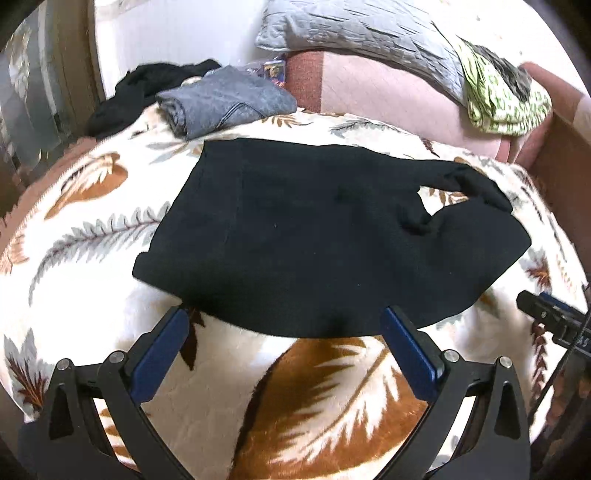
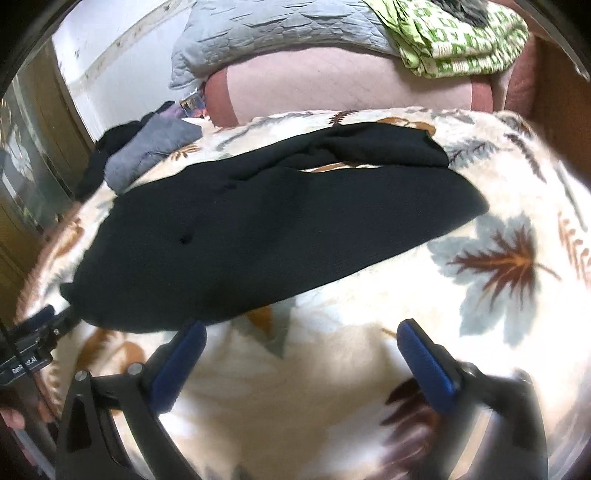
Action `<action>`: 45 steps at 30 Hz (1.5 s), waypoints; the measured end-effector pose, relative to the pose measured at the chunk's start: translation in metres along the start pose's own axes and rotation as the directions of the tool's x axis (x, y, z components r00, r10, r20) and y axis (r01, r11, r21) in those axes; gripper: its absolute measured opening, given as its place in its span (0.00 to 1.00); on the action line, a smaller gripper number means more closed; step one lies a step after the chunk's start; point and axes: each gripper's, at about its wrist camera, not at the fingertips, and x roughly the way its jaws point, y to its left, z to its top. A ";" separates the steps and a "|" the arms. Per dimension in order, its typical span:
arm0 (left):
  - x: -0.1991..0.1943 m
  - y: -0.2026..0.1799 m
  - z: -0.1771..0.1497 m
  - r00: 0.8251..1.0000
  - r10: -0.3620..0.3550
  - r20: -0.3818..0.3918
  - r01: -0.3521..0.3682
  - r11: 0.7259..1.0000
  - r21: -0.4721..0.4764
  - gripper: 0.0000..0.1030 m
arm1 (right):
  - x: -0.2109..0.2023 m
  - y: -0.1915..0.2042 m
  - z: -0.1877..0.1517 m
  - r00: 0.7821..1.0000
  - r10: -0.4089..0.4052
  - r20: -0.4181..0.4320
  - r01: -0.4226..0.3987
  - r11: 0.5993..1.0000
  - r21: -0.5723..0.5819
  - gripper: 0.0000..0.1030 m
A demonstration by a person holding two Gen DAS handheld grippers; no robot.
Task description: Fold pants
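Black pants (image 1: 314, 236) lie folded over on a leaf-patterned blanket (image 1: 92, 236), with a rumpled end at the right. My left gripper (image 1: 286, 314) is open and empty, its blue-padded fingers (image 1: 162, 350) just short of the pants' near edge. In the right wrist view the pants (image 2: 258, 229) stretch from lower left to upper right. My right gripper (image 2: 303, 328) is open and empty over the blanket (image 2: 498, 258), its left finger at the pants' near edge. The right gripper shows in the left wrist view (image 1: 546, 314). The left gripper shows in the right wrist view (image 2: 33, 336).
A folded grey garment (image 1: 225, 99) and a black garment (image 1: 147, 85) lie at the blanket's far left. A grey quilted pillow (image 1: 369, 29) and a green patterned cloth (image 1: 506, 99) rest on a pink cushion (image 1: 388, 96) behind. A wooden door (image 2: 48, 122) stands left.
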 end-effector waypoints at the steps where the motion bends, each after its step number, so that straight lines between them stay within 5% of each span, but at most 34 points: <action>1: 0.001 0.003 0.001 1.000 -0.007 -0.009 0.007 1.000 -0.016 1.00 | 0.001 0.000 0.001 1.000 0.001 -0.003 -0.001 1.000 0.001 0.99; 12: 0.038 0.039 0.001 0.998 0.004 -0.068 -0.021 0.969 -0.247 1.00 | 0.035 -0.034 0.016 0.994 0.109 -0.025 -0.106 0.990 0.087 0.88; 20: 0.063 0.033 0.028 0.998 0.034 -0.056 -0.048 0.962 -0.268 1.00 | 0.063 -0.046 0.039 0.987 0.148 0.068 -0.158 0.972 0.174 0.85; 21: 0.065 0.034 0.031 0.998 0.041 -0.057 -0.055 0.961 -0.273 1.00 | 0.065 -0.046 0.041 0.986 0.145 0.076 -0.157 0.971 0.180 0.81; 22: 0.067 0.035 0.034 0.998 0.031 -0.054 -0.045 0.959 -0.279 1.00 | 0.068 -0.046 0.044 0.989 0.125 0.084 -0.139 0.972 0.187 0.63; 23: 0.067 0.035 0.036 0.999 0.014 -0.044 -0.026 0.959 -0.283 1.00 | 0.070 -0.047 0.046 0.992 0.099 0.083 -0.114 0.973 0.199 0.32; 24: 0.067 0.037 0.037 0.999 -0.004 -0.034 -0.006 0.958 -0.288 0.92 | 0.071 -0.050 0.047 0.994 0.073 0.079 -0.089 0.971 0.222 0.19; 27: 0.068 0.033 0.039 0.998 -0.020 -0.053 0.006 0.968 -0.252 0.41 | 0.057 -0.060 0.042 0.989 0.075 0.129 -0.108 0.956 0.271 0.04; 28: 0.066 0.032 0.039 0.997 -0.051 -0.056 0.037 0.972 -0.234 0.29 | 0.048 -0.059 0.041 0.989 0.046 0.144 -0.082 0.963 0.255 0.04; 30: 0.060 0.034 0.040 0.995 -0.082 -0.056 0.066 0.968 -0.241 0.21 | 0.034 -0.055 0.038 0.988 0.030 0.149 -0.065 0.969 0.237 0.04; 34: 0.030 0.041 0.038 0.990 -0.138 -0.041 0.125 0.967 -0.223 0.18 | -0.003 -0.047 0.023 0.988 0.019 0.153 -0.049 0.980 0.192 0.04; 39: 0.015 0.050 0.024 0.991 -0.126 -0.044 0.115 0.974 -0.195 0.18 | -0.009 -0.050 -0.007 0.996 0.044 0.072 -0.057 0.980 0.189 0.04; 42: 0.028 0.057 0.008 0.989 -0.110 -0.098 0.086 0.971 -0.224 0.18 | 0.000 -0.063 -0.021 0.999 0.048 -0.008 -0.045 0.971 0.237 0.14; 45: 0.030 0.059 0.003 0.990 -0.114 -0.088 0.091 0.969 -0.232 0.18 | -0.015 -0.088 -0.028 0.999 0.033 0.016 -0.036 0.948 0.315 0.39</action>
